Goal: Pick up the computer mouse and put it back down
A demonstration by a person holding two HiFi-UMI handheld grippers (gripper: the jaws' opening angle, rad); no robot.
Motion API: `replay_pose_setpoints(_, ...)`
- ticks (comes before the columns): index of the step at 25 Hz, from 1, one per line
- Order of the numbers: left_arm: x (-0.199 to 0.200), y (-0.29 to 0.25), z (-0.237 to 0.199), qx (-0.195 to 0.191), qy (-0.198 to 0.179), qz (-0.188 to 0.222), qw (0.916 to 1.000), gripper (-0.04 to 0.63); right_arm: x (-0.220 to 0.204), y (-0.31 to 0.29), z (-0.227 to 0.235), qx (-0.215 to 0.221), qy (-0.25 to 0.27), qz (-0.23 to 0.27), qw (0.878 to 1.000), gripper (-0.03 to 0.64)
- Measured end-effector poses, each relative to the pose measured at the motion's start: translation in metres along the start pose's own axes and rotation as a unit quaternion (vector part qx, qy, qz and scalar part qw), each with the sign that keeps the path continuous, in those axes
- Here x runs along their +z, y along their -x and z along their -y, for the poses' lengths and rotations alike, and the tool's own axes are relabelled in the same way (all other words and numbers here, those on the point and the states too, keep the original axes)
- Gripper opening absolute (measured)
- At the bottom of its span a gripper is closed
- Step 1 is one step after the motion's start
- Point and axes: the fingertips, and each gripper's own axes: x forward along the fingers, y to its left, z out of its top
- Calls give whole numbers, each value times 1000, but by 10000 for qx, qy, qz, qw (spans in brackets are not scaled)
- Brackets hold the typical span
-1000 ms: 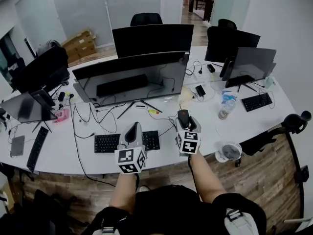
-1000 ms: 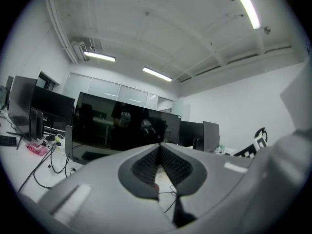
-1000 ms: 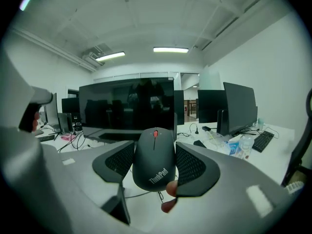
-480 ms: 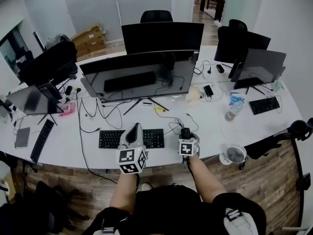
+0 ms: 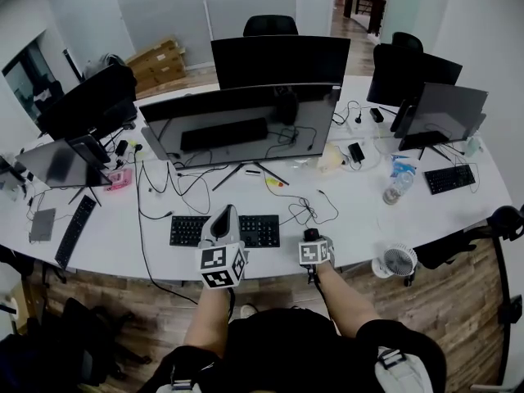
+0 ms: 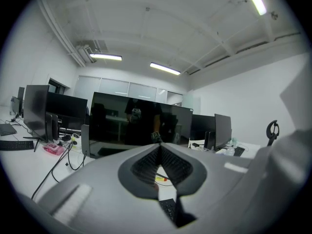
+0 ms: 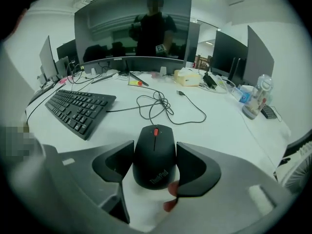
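Nearest the person, the right claw (image 7: 155,144) is clamped on the black computer mouse (image 7: 155,160), one pad against each flank, with the red wheel pointing away. Over the last second it has come back and down. The mouse was being held out over the middle of the white surface (image 5: 360,213). Now it is low by the near edge, just right of the keyboard (image 7: 78,108). I can't tell for sure whether its base already touches. A red glow shows under its rear, which makes me think it may be a shade off. So the lift looks done and the putting-down is close to finished. What is left, I'd judge, is to settle the mouse flat and let the pads part.

The left claw (image 6: 159,146) has its tips pressed together on nothing. It hangs above the right half of the keyboard, has hardly shifted, and seems to play no part.

Just beyond the mouse, a thin cable (image 7: 163,104) runs from its nose into loose loops on the surface. It is slack, so I doubt it will tug, and nothing else crowds the landing spot. A small fan (image 5: 396,262) stands at the near edge well to the right, and a bottle (image 5: 396,188) stands further back on that side. Both are clear of the claw. Behind all this the wide dark monitor (image 5: 237,129) spans the surface, with more screens beyond it.
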Motion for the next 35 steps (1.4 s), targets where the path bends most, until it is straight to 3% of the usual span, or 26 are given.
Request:
replay_pose_setpoints(5, 1, -3, 1, 19, 18, 22, 10000, 52, 13, 3, -7, 345, 16, 43, 9994, 286)
replay_pose_setpoints(8, 3, -6, 2, -17, 37, 63, 10000, 52, 40, 22, -6, 470, -231, 654, 9965, 291)
replay_pose_setpoints(10, 3, -8, 3, -52, 63, 73, 9999, 52, 76, 56, 4, 337, -401, 1401, 9887, 288)
replay_pose_setpoints(12, 3, -10, 6, -108, 93, 84, 9999, 52, 121, 101, 15, 144, -499, 2293, 9720, 237)
replay_pose_setpoints(14, 4, -11, 10, -159, 116, 122, 9997, 52, 162, 146, 23, -55, -511, 3092, 9496, 50)
replay_pose_setpoints(15, 5, -12, 11, -180, 125, 144, 9997, 52, 182, 170, 25, -90, -497, 3438, 9377, -2)
replay_pose_setpoints(19, 9, -15, 17, -309, 162, 197, 9992, 52, 234, 252, 26, -109, -475, 4409, 8963, -2)
replay_pose_setpoints(24, 13, -14, 27, -485, 127, 250, 9984, 52, 244, 292, 27, -96, -454, 4724, 8801, -2)
replay_pose_setpoints(35, 21, -13, 28, -656, 98, 300, 9973, 52, 244, 297, 14, -4, -415, 4714, 8810, -2)
